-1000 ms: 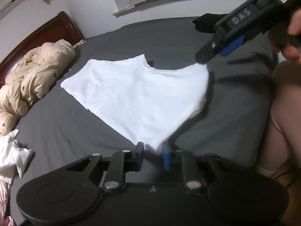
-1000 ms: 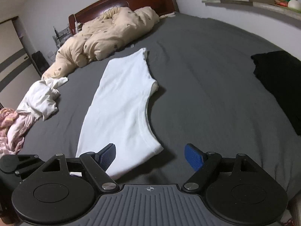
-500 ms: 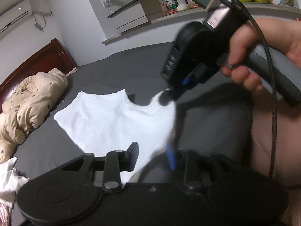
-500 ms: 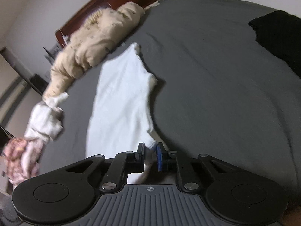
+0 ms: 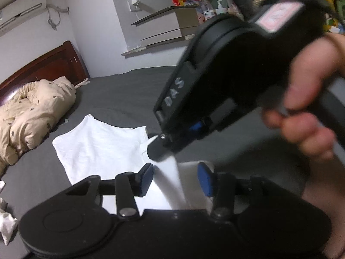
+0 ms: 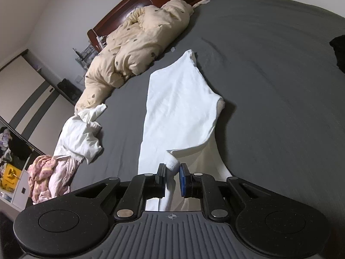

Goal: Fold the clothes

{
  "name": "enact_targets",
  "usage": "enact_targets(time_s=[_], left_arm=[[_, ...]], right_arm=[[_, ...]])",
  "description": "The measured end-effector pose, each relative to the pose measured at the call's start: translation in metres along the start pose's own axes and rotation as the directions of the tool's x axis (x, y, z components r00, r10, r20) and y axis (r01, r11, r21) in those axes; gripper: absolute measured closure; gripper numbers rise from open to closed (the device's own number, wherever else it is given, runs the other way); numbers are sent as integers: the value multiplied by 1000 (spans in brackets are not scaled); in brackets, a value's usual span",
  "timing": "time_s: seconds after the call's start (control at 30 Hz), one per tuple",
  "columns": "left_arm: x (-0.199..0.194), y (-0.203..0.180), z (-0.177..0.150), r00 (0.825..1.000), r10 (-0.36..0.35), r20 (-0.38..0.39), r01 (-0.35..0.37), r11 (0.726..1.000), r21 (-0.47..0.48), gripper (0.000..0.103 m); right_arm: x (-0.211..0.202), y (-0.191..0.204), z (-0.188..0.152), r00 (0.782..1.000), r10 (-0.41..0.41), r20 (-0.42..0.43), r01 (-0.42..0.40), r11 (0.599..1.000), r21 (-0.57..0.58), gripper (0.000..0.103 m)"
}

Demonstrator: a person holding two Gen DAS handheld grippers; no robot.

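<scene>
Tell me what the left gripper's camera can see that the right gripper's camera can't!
Only the left wrist view shows the white wall air conditioner, the cluttered wall shelves, and the hand holding the right gripper.

Only the right wrist view shows the crumpled pink garment and the black garment at the bed's edge.

Both show the white sleeveless shirt, the beige spotted duvet, the grey bedsheet and the dark wooden headboard.
</scene>
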State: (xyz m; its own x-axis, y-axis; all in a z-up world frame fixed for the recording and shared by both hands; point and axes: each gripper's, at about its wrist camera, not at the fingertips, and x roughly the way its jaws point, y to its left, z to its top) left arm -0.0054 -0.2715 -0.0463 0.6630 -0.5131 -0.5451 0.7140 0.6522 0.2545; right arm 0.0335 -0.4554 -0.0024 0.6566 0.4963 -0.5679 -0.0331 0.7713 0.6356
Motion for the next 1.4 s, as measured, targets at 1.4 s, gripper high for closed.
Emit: enact_targets(time_s=[1.4], left_arm=[[-1, 118, -45, 987, -86, -134, -7, 815, -580, 81]], right_arm=[[52, 66, -134, 907, -397, 143, 379, 617, -689, 102]])
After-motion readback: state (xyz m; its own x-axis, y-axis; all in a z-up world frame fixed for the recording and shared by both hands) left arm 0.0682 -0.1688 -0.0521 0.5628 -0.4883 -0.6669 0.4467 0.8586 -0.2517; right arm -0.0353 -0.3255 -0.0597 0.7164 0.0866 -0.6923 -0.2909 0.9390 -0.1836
